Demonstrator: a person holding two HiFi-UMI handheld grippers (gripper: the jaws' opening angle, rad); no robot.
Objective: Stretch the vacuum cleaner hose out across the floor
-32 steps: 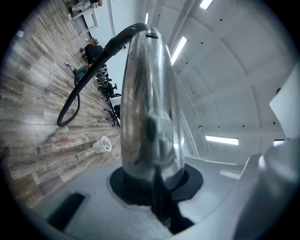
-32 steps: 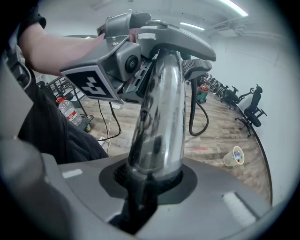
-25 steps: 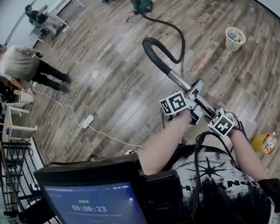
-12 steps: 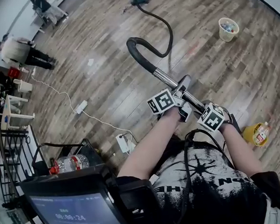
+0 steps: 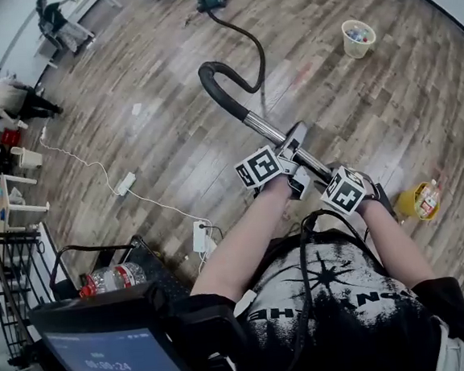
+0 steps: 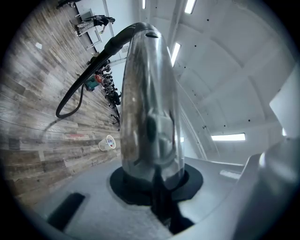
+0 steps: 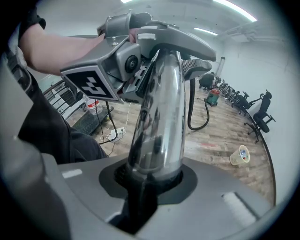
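Wood-plank flooring (image 5: 171, 129) runs the length of the room, and both grippers are clamped on the vacuum's chrome wand (image 5: 269, 130). In the left gripper view, the left gripper (image 6: 154, 187) has its jaws closed tight round the wand, which rises straight out from between them. Past the wand's far end the black hose (image 6: 75, 96) takes over, sags in a loop toward the planks and runs on to the teal vacuum canister (image 6: 92, 83), well beyond the jaws. A pale cup (image 6: 107, 142) holding small coloured bits stands on the floor to one side of the tube, nearer than the canister.

The right gripper (image 7: 147, 185) holds the same wand closer to the person — its jaws are shut on the metal too. Just ahead of them along the tube sits the left gripper, marker cube outward, with a bare forearm (image 7: 61, 44) behind it.

In the head view, the hose leaves the curved black handle (image 5: 215, 85) ahead of the left jaws, doubles back in one hook-shaped bend, then snakes away to the canister at the far edge — curved, not yet drawn straight. A yellow container (image 5: 417, 201) sits on the floor just beside the right gripper. A white power strip (image 5: 124, 183) with its cable lies well off on the left gripper's side.
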